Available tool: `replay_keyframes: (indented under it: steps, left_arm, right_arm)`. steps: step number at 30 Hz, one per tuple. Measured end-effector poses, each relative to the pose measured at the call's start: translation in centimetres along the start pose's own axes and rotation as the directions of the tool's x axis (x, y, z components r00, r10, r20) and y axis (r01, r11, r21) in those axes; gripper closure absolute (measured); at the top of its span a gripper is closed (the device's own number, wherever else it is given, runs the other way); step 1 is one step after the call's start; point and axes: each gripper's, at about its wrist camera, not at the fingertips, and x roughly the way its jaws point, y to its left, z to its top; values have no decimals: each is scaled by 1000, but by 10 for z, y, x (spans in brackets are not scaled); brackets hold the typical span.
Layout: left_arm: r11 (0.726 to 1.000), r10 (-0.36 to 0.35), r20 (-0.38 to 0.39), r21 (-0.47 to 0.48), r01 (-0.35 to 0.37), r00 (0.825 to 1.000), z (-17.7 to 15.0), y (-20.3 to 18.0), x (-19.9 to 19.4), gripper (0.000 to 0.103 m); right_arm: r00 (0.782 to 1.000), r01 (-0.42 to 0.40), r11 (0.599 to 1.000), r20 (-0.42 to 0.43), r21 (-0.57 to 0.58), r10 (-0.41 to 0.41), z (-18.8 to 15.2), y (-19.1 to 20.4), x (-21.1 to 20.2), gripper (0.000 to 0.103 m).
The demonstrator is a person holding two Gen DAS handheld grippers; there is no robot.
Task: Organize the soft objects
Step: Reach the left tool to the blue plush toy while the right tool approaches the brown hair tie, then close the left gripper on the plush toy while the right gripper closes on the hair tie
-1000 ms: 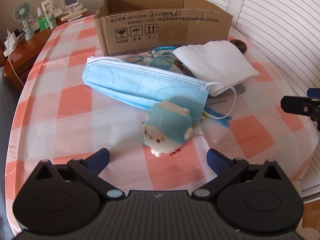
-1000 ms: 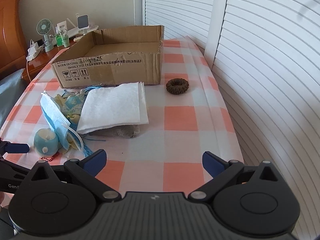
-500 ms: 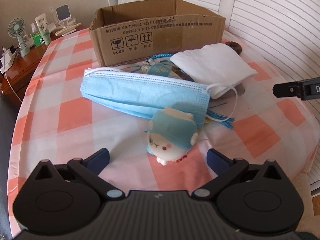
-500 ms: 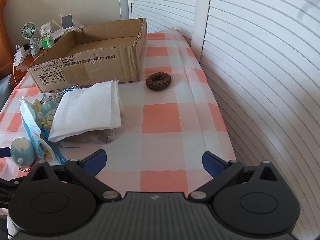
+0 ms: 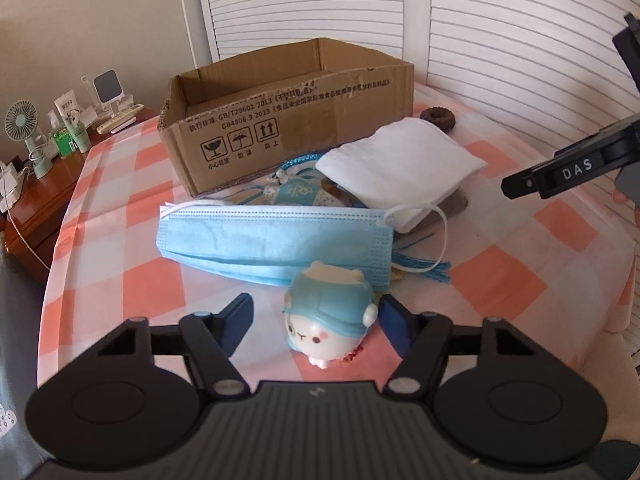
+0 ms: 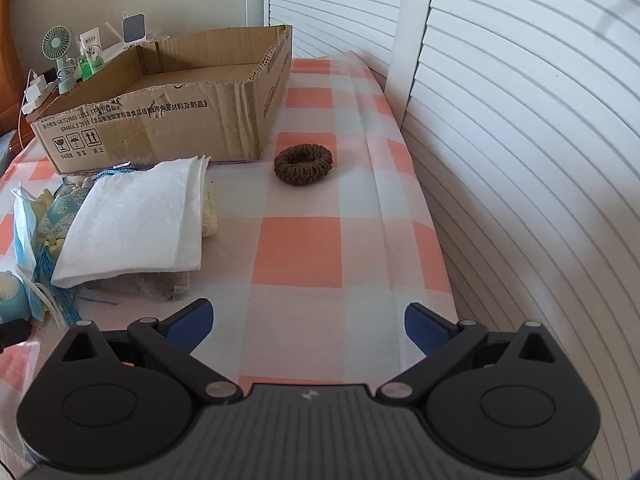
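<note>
Left gripper: jaws have just been closing in around one small plush toy, blue cap, white face. Its right pad looks to be touching the toy's ear; the left pad stands clear with a gap. So not pinching yet, jaws part-way in with the toy between them. Toy sits on the checked tablecloth, just in front of the mask.

Right gripper: jaws spread wide, nothing between them, over a bare patch of cloth near the table's right edge. From the left camera its fingertip shows at the right, above the cloth.

Count of soft things on the table:
- 1 blue face mask, flat, white ear loop trailing right.
- 1 folded white cloth, lying on top of a grey-brown folded piece, which sticks out beneath it.
- 1 small patterned blue pouch with a blue cord, partly under the white cloth, and a blue tassel poking out past the mask. Can't tell whether the tassel belongs to the pouch.
- 1 brown knitted ring, alone, just beside the box's right corner, apart from the pile.

1 open cardboard box behind the pile, nothing visible inside from the right camera.

Side table at far left: 1 small green desk fan, a few bottles and a phone stand; too small to count exactly.
</note>
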Motion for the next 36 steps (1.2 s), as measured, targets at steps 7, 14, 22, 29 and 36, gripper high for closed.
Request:
replay_keyframes:
  steps: [7,14,22,29,36]
  left_arm:
    - [999,-34,-7,-23,34,999,4,2,2,59]
    - [998,-2,-34,-60,0,999,3,9,1,59]
    - [998,-2,-39,-60,0,999,4,9,3,59]
    - [997,-11,-53,-75,7,999,5,11,7,58]
    - [997,-10,-61,-74,5,998,6,11,10,58]
  right_arm:
    - [999,26,999,41,-45,-24,12,-3,13,0]
    - [997,36,994,67,-104,-30,31,-6,41,0]
    - [995,-39,993,87,-109,48,58,-8,69,0]
    - [988,-74,989,128,-131,91,72,-4,82,10]
    - [984,-40,991,165,-130,62,76,-4,80,38]
